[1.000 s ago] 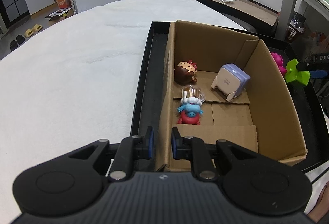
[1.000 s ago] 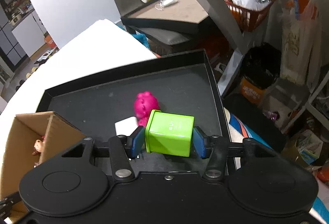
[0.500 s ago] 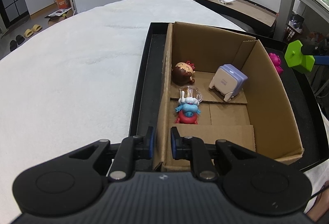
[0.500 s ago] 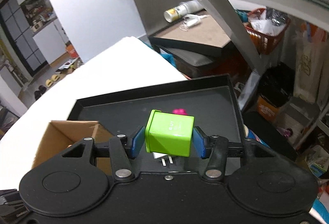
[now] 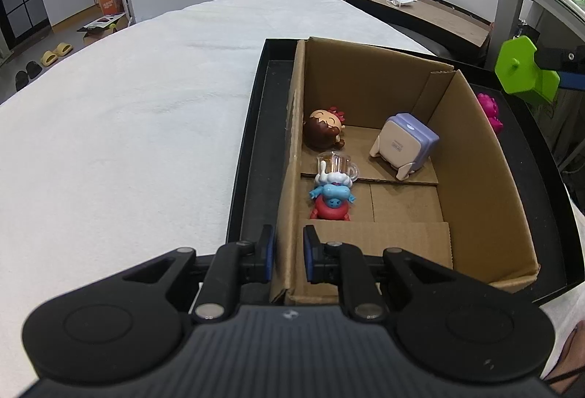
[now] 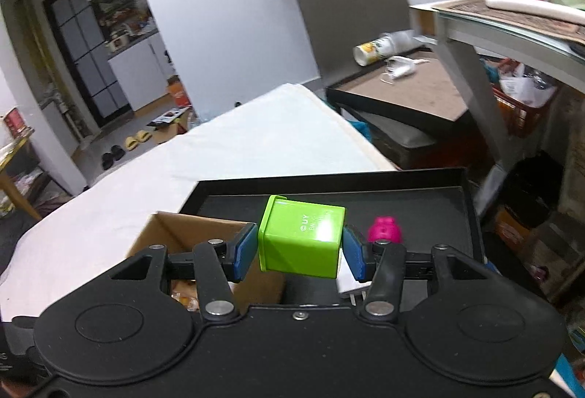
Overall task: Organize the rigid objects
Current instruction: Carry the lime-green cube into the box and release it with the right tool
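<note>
While the right gripper (image 6: pixel 300 251) clamped the green cube-shaped charger (image 6: pixel 301 240) in the air above the black tray (image 6: pixel 431 184), the left gripper (image 5: pixel 289 253) pinched the cardboard box (image 5: pixel 475 178) by its near wall. Released before clearing the box's right wall, the charger would likely land beside the pink figurine (image 6: pixel 384 229).

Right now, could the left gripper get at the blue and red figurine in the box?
Probably not as it stands: the left gripper straddles the cardboard box wall. The blue and red figurine lies just ahead inside, uncovered, so releasing and lifting over the wall should free the way.
</note>
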Tool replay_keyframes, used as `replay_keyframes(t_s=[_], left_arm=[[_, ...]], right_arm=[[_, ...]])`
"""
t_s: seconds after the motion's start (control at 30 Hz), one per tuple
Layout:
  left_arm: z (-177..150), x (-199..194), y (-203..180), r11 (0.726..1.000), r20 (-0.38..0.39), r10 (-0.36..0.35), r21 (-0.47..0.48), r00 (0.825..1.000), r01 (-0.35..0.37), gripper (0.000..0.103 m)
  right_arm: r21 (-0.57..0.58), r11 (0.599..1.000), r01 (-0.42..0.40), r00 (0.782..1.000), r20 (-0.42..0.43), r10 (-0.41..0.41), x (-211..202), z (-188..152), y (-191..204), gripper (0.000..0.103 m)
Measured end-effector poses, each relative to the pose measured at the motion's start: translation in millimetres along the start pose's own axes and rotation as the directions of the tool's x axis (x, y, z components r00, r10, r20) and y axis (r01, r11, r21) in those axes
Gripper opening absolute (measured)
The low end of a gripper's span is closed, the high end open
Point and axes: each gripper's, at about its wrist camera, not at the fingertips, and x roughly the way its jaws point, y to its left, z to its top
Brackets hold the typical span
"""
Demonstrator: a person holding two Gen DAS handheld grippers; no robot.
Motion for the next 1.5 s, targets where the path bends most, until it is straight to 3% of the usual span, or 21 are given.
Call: replay_keyframes(t_s=[0.47, 1.0, 1.2, 1.5], left_arm=[[0.4, 1.5, 2.3, 1.000, 0.000, -0.014, -0.008, 1.000, 0.014, 0.015], [0.7, 2.9, 6.7, 0.999, -0.002, -0.030, -0.022, 1.000, 0.030, 0.015], [0.8, 3.4, 8.0, 0.999, -0.004, -0.030, -0.024, 1.000, 0.030, 0.015], [2.1, 5.6, 7.8, 0.999, -0.012, -0.019, -0.029, 1.000, 0.019, 0.015]], right_arm=[[-0.118, 0.989, -0.091, 0.995, 0.026, 0.094, 6.4, -2.9, 44.6, 0.050], [-0.206, 0.961, -0.182, 0.982, -0.093, 0.166, 24.3, -24.1, 84.1, 0.050], [-0.239, 0.954, -0.178, 0.978, -0.146, 0.146, 37.6, -34.0, 92.9, 0.050], [-0.115, 0.974, -0.193, 0.978, -0.098, 0.182, 18.9, -19.5, 64.9, 0.051]])
